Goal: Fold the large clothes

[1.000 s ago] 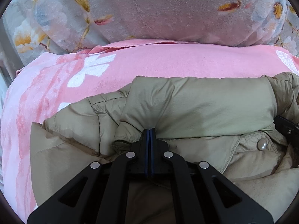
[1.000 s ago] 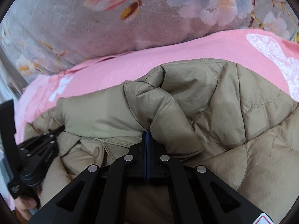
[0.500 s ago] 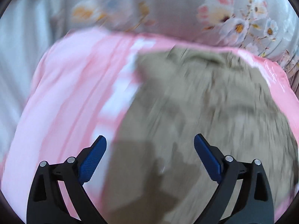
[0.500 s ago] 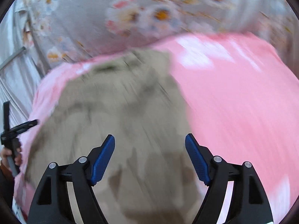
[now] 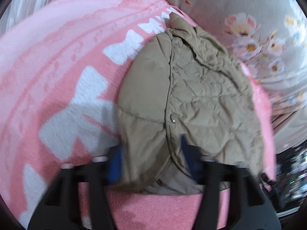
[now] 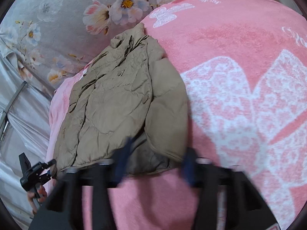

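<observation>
A khaki quilted jacket (image 5: 191, 95) lies folded on the pink blanket (image 5: 57, 76), sleeves laid over its front; it also shows in the right wrist view (image 6: 119, 105). My left gripper (image 5: 151, 161) is open, its blurred blue pads either side of the jacket's near left hem corner. My right gripper (image 6: 155, 164) is open, its pads either side of the near right hem corner. Neither holds cloth. The left gripper also shows at the lower left of the right wrist view (image 6: 36, 172), held in a hand.
A grey floral quilt (image 6: 67, 19) lies beyond the jacket at the far edge; it also shows in the left wrist view (image 5: 259, 28). The pink blanket (image 6: 239, 95) with white bow prints spreads wide on both sides. Dark clutter (image 5: 293, 172) sits off the bed's right edge.
Both grippers let go of the jacket's folded sleeves, opened and pulled back to the near hem. The jacket now lies flat with the sleeves folded in.
</observation>
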`<act>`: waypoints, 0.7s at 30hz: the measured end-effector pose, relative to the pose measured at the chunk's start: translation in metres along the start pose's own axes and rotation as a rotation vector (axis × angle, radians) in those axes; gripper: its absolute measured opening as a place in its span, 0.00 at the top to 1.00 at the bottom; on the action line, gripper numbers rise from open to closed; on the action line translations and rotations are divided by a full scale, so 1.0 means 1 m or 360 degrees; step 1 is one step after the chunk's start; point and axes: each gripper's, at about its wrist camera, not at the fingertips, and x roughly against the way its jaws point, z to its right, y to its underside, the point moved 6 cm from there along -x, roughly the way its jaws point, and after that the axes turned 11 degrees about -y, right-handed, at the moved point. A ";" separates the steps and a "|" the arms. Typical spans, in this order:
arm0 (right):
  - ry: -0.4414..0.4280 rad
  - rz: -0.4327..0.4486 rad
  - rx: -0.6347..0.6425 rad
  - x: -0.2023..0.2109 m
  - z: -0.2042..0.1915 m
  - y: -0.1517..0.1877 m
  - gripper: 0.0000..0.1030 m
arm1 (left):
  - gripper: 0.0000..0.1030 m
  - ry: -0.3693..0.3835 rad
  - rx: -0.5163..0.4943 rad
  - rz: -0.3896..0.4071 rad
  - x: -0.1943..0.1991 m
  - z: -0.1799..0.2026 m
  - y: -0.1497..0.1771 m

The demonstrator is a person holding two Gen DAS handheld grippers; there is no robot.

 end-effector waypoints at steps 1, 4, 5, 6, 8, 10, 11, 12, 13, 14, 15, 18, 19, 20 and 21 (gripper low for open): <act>0.0019 0.0028 -0.0011 0.002 -0.002 -0.001 0.93 | 0.90 -0.0031 -0.0029 0.0013 0.003 0.002 0.000; -0.0033 0.0152 0.0037 0.031 -0.015 -0.003 0.97 | 0.97 0.0023 -0.0058 0.0094 0.032 0.004 -0.001; -0.0039 0.0193 0.0078 0.046 -0.023 -0.003 0.97 | 0.98 0.0026 -0.0072 0.0124 0.044 0.004 0.000; -0.0054 0.0230 0.0108 0.060 -0.031 -0.003 0.97 | 0.98 0.0041 -0.0086 0.0158 0.059 0.003 0.002; -0.0107 0.0299 0.0177 0.093 -0.049 0.001 0.97 | 0.98 0.0072 -0.0110 0.0208 0.087 0.002 0.004; -0.0166 0.0377 0.0281 0.128 -0.069 0.006 0.98 | 0.98 0.0122 -0.0125 0.0308 0.133 -0.004 0.013; -0.0184 0.0415 0.0333 0.145 -0.077 0.008 0.98 | 0.98 0.0159 -0.0127 0.0359 0.156 -0.007 0.019; -0.0206 0.0477 0.0414 0.169 -0.090 0.012 0.98 | 0.98 0.0179 -0.0130 0.0399 0.174 -0.008 0.022; -0.0226 0.0535 0.0482 0.191 -0.102 0.014 0.98 | 0.98 0.0197 -0.0130 0.0450 0.196 -0.011 0.026; -0.0240 0.0574 0.0518 0.206 -0.110 0.015 0.98 | 0.98 0.0215 -0.0130 0.0484 0.212 -0.012 0.028; -0.0258 0.0631 0.0562 0.225 -0.120 0.016 0.98 | 0.98 0.0234 -0.0136 0.0544 0.236 -0.013 0.031; -0.0300 0.0779 0.0640 0.262 -0.145 0.008 0.98 | 0.98 0.0236 -0.0175 0.0699 0.282 -0.007 0.028; -0.0314 0.0817 0.0657 0.269 -0.152 0.002 0.98 | 0.98 0.0223 -0.0188 0.0745 0.292 -0.002 0.024; -0.0320 0.0833 0.0663 0.272 -0.154 -0.002 0.98 | 0.98 0.0210 -0.0203 0.0772 0.296 0.003 0.019; -0.0324 0.0846 0.0660 0.269 -0.157 -0.013 0.98 | 0.97 0.0183 -0.0222 0.0801 0.297 0.009 0.010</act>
